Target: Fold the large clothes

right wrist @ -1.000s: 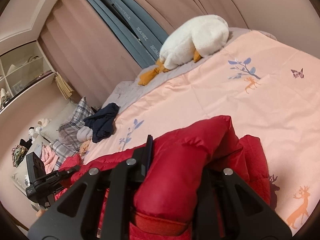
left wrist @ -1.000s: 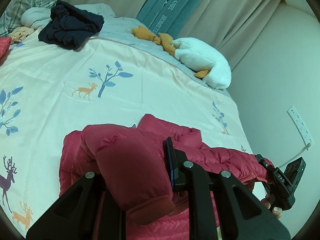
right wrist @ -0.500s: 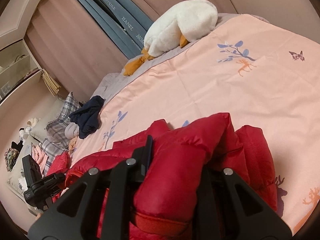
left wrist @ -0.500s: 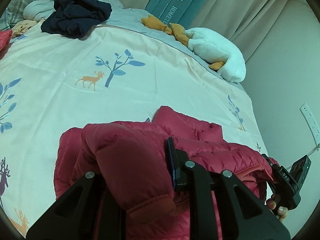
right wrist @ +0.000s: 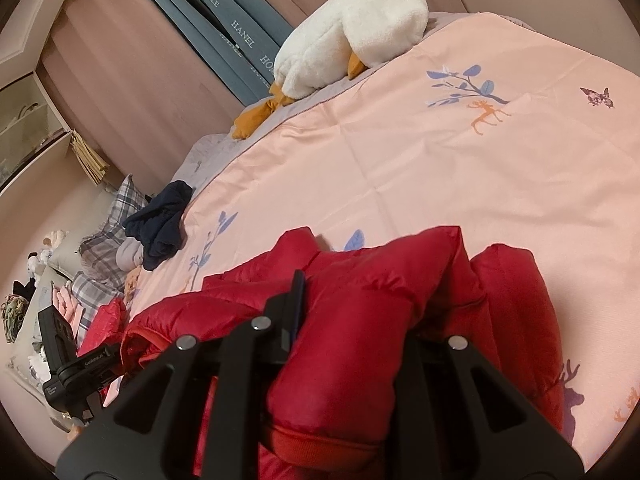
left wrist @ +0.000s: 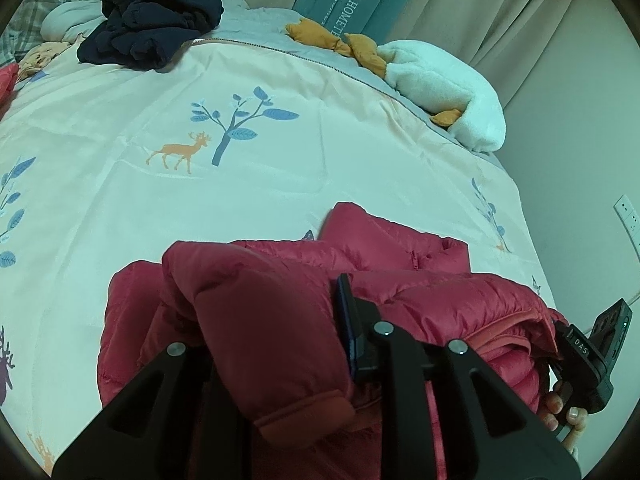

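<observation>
- Bedroom setup, with a peach duvet (left wrist: 280, 128) printed with deer and trees covering the bed, and that's what all the folding happens on.
- Left tongs (left wrist: 276, 344) are clenched on a cuffed sleeve end of the red puffer jacket (left wrist: 400, 256), which bulges up between the two fingers.
- Right tongs (right wrist: 352, 344) have the same kind of bite on the other sleeve end, so both are grasping the jacket, neither released.
- Rest of the jacket lies bunched on the duvet at the near edge of the bed, just ahead of both tongs, with the body partly doubled over.
- My read: this is the sleeve-folding step, carrying both cuffs in over the body.
- To do it well I'd keep both cuffs level and move them together so the puffy fill doesn't twist, lay them flat across the body, and only let go once the fabric is resting on the pile. Puffer springs back, so a press down after is probably worth it.
- Further out there's a dark navy garment (left wrist: 152, 28) heaped near the plaid pillows (right wrist: 104, 208), well apart from the jacket.
- White plush goose (right wrist: 352, 32) lies at the far side by the curtains (left wrist: 500, 8), nowhere near the work.
</observation>
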The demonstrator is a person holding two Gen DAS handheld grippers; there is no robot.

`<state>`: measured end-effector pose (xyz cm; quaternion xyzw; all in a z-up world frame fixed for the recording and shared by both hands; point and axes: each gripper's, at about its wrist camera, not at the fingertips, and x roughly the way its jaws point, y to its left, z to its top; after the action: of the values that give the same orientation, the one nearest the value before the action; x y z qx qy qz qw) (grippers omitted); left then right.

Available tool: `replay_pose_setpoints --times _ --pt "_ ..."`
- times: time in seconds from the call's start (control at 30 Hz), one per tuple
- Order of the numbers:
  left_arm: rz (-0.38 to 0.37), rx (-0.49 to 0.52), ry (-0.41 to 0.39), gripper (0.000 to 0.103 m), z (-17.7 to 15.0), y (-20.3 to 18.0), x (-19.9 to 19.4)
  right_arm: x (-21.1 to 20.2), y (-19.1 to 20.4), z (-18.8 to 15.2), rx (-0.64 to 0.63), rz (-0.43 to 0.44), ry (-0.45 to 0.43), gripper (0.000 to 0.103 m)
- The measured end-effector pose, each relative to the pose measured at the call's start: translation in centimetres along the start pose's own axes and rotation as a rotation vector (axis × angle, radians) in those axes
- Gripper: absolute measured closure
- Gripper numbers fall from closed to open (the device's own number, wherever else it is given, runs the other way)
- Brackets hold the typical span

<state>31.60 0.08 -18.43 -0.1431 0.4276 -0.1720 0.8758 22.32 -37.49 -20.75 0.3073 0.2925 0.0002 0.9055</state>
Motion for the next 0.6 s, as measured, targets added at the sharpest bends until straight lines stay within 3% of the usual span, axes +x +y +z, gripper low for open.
replay_pose_setpoints --times 0.6 --pt "0.011 -0.02 0.068 0.081 0.2 0.9 2.9 2.1 -0.3 0.3 0.02 -0.042 0.067 0.084"
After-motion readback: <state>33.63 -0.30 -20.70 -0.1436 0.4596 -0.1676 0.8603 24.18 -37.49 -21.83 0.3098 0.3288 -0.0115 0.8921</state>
